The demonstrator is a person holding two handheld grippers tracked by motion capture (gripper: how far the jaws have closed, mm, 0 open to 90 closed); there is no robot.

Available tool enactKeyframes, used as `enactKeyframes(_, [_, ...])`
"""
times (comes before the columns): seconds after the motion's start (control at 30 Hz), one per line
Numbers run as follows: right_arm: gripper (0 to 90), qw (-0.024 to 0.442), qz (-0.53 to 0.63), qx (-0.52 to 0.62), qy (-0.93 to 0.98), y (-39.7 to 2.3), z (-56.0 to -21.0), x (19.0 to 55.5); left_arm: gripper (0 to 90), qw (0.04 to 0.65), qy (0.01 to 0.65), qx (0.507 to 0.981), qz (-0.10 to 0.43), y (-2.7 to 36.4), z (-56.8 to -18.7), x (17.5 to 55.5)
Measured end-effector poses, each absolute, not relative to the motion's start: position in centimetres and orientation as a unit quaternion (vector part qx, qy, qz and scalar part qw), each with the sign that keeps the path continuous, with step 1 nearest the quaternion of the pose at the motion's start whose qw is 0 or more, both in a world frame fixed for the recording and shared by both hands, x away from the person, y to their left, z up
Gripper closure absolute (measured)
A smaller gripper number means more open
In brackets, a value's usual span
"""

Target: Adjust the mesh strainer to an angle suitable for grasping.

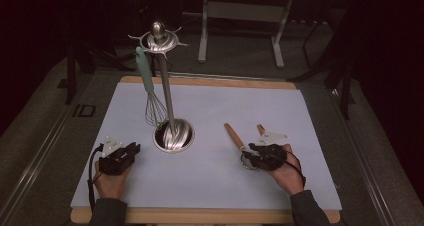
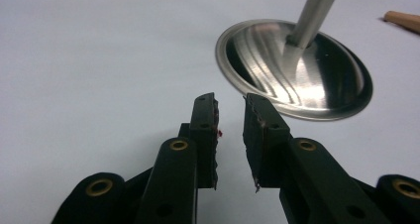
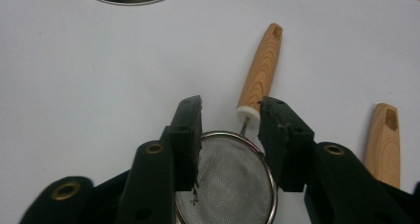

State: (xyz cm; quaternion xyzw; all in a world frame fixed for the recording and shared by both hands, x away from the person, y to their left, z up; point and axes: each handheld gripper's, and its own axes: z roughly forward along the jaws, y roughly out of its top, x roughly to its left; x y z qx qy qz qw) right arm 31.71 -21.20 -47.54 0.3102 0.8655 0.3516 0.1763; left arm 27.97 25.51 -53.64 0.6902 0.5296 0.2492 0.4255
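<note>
Mesh strainer [image 3: 225,179] lies directly under my right gripper [image 3: 230,130], its round wire bowl between and below the open jaws, which press on nothing; its wood-grain handle [image 3: 261,73] runs straight ahead, away from me, so the long axis lines up with my reach. My right hand [image 1: 280,168] is the nearer one by far. A second wooden handle [image 3: 384,144] lies just beside it to the right. My left gripper [image 2: 230,135] hovers low over the pale worktop [image 1: 250,116], jaws parted and empty, near the polished steel base [image 2: 317,80] of the rack where a whisk [image 1: 150,93] hangs
</note>
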Motion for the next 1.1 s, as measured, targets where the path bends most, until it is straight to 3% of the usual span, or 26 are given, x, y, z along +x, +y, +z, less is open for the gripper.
enactKeyframes(0.43, [75.7,0.177,0.330,0.337,0.864,-21.0,-48.1,33.9,73.4,0.397,0.522,0.705,0.269,24.8,-54.0,28.0])
enactKeyframes(0.63, [88.3,0.184,0.295,0.358,0.867,-20.4,-48.7,35.8,72.8,0.404,0.525,0.701,0.264,24.9,-54.0,28.0])
enactKeyframes(1.1, [87.1,0.149,0.267,0.382,0.872,-19.1,-50.6,38.7,72.3,0.405,0.524,0.701,0.265,24.9,-54.0,28.0])
